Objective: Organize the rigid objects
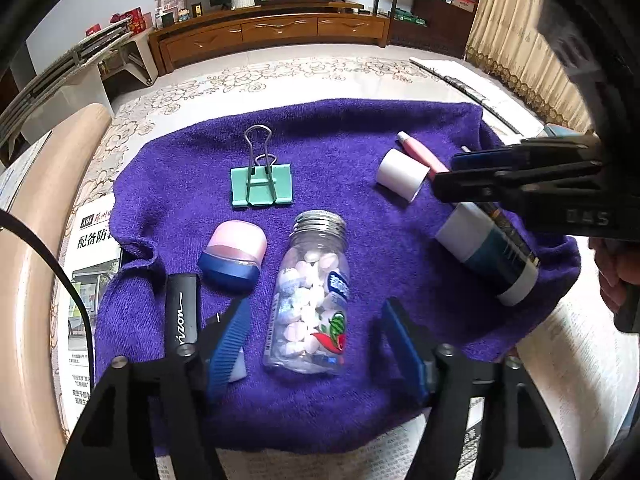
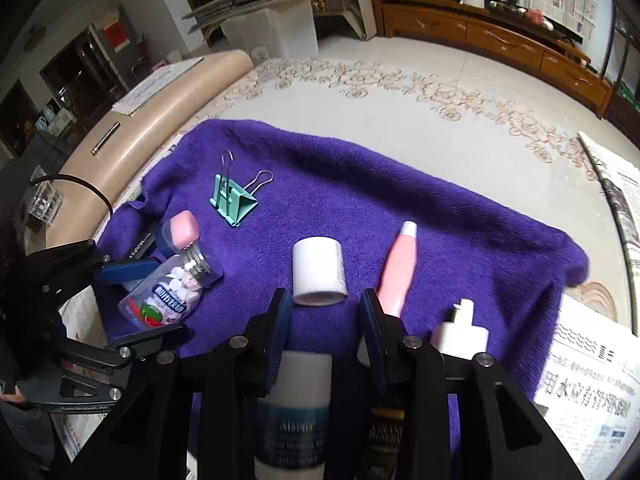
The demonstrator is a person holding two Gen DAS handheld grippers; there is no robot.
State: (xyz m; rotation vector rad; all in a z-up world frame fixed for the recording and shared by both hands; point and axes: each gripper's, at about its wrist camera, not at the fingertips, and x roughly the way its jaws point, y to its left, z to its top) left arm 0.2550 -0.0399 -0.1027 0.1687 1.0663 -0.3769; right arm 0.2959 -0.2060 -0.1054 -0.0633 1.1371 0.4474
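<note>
While both grippers tilt steeply down over the purple towel [image 1: 360, 140], the left gripper [image 1: 316, 344] stands with fingers wide, straddling but not pressing the clear candy bottle [image 1: 310, 300] lying uncapped beside its pink-and-blue cap [image 1: 236, 254]. Right gripper [image 2: 324, 320]: fingers narrowly apart, clear of the white-and-teal tube [image 2: 294, 412] between them, white cylindrical cap [image 2: 318, 272] just ahead. Green binder clip [image 1: 261, 184] farther back.

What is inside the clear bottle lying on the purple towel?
The clear bottle holds small white and pale pink candies, and its threaded metal mouth has no cap on. Its label covers some of them.
</note>
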